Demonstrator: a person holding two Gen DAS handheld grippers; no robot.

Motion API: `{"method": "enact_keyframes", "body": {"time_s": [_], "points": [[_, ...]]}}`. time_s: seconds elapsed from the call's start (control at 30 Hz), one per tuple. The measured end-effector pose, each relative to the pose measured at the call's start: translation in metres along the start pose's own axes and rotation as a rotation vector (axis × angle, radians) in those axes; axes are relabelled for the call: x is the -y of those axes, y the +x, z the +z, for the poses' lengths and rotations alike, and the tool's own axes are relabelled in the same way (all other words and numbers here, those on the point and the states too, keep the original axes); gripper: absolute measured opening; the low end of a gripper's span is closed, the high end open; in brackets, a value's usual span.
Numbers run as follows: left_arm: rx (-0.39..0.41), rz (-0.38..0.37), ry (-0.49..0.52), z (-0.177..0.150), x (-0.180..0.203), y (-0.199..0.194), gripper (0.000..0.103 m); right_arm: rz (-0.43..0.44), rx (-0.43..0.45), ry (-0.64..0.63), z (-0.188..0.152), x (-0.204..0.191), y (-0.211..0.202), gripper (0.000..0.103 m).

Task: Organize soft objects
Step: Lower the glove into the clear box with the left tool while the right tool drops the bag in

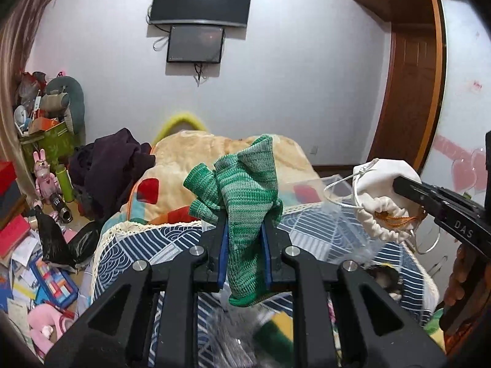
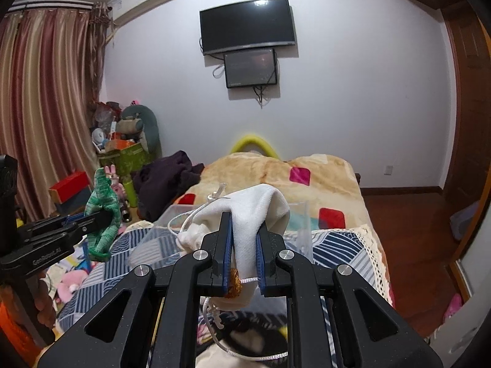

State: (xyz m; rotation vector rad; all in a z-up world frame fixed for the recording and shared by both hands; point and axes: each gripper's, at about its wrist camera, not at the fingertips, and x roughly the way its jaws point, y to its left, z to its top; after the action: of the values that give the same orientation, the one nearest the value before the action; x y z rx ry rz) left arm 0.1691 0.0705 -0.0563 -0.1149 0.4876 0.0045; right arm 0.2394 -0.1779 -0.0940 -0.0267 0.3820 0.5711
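My left gripper [image 1: 244, 230] is shut on a green knitted glove [image 1: 242, 196] and holds it in the air over the bed. The glove also shows at the left of the right wrist view [image 2: 102, 214]. My right gripper [image 2: 244, 230] is shut on a white drawstring pouch [image 2: 251, 214] with a white cord and an orange trim. The pouch also shows at the right of the left wrist view [image 1: 383, 190]. A clear plastic box [image 2: 159, 239] stands on the bed below and ahead of both grippers.
The bed has a blue patterned sheet [image 2: 337, 245] and a beige blanket [image 2: 276, 171] with red squares. A dark garment [image 2: 165, 181] lies at the bed's left. Toys, boxes and papers [image 1: 30, 260] clutter the floor at the left. A TV [image 2: 247, 26] hangs on the far wall.
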Motion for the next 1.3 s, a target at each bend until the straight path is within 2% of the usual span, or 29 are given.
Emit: {"method": "enact_keyframes", "body": {"time_s": [0.13, 0.27, 0.43, 0.63, 0.7, 0.8, 0.87, 0.93, 1.07, 1.13, 1.17, 1.23, 1.3], "points": [[-0.066, 0.004, 0.022, 0.002, 0.001, 0.03, 0.018, -0.001, -0.05, -0.007, -0.001, 0.002, 0.019, 0.012], [-0.176, 0.011, 0.048, -0.005, 0.005, 0.067, 0.018, -0.01, -0.155, -0.038, -0.01, 0.004, 0.051, 0.012], [-0.276, 0.014, 0.076, -0.016, 0.009, 0.099, 0.018, -0.02, -0.252, -0.057, -0.017, 0.005, 0.078, 0.012], [-0.344, 0.01, 0.098, -0.02, 0.016, 0.114, 0.018, -0.028, -0.327, -0.096, -0.027, 0.008, 0.087, 0.012], [-0.342, 0.013, 0.104, -0.019, 0.014, 0.113, 0.021, -0.037, -0.322, -0.103, -0.028, 0.01, 0.083, 0.012], [-0.328, 0.004, 0.106, -0.016, 0.015, 0.105, 0.031, -0.028, -0.311, -0.079, -0.025, 0.014, 0.078, 0.016], [-0.304, 0.0, 0.109, -0.013, 0.016, 0.097, 0.041, -0.023, -0.295, -0.065, -0.022, 0.016, 0.072, 0.023], [-0.261, 0.0, 0.111, -0.007, 0.018, 0.081, 0.05, -0.027, -0.262, -0.065, -0.016, 0.016, 0.064, 0.037], [-0.189, -0.018, 0.091, 0.004, 0.018, 0.05, 0.067, -0.03, -0.181, -0.068, -0.006, 0.014, 0.037, 0.052], [-0.156, -0.024, 0.085, 0.006, 0.017, 0.034, 0.071, -0.031, -0.144, -0.063, -0.001, 0.013, 0.025, 0.062], [-0.143, -0.027, 0.082, 0.007, 0.018, 0.027, 0.074, -0.027, -0.127, -0.06, 0.001, 0.012, 0.02, 0.064], [-0.125, -0.044, 0.08, 0.006, 0.019, 0.012, 0.074, -0.024, -0.092, -0.057, 0.002, 0.012, 0.007, 0.073], [-0.119, -0.053, 0.087, 0.003, 0.021, 0.001, 0.074, -0.024, -0.067, -0.059, 0.001, 0.01, -0.004, 0.077]]}}
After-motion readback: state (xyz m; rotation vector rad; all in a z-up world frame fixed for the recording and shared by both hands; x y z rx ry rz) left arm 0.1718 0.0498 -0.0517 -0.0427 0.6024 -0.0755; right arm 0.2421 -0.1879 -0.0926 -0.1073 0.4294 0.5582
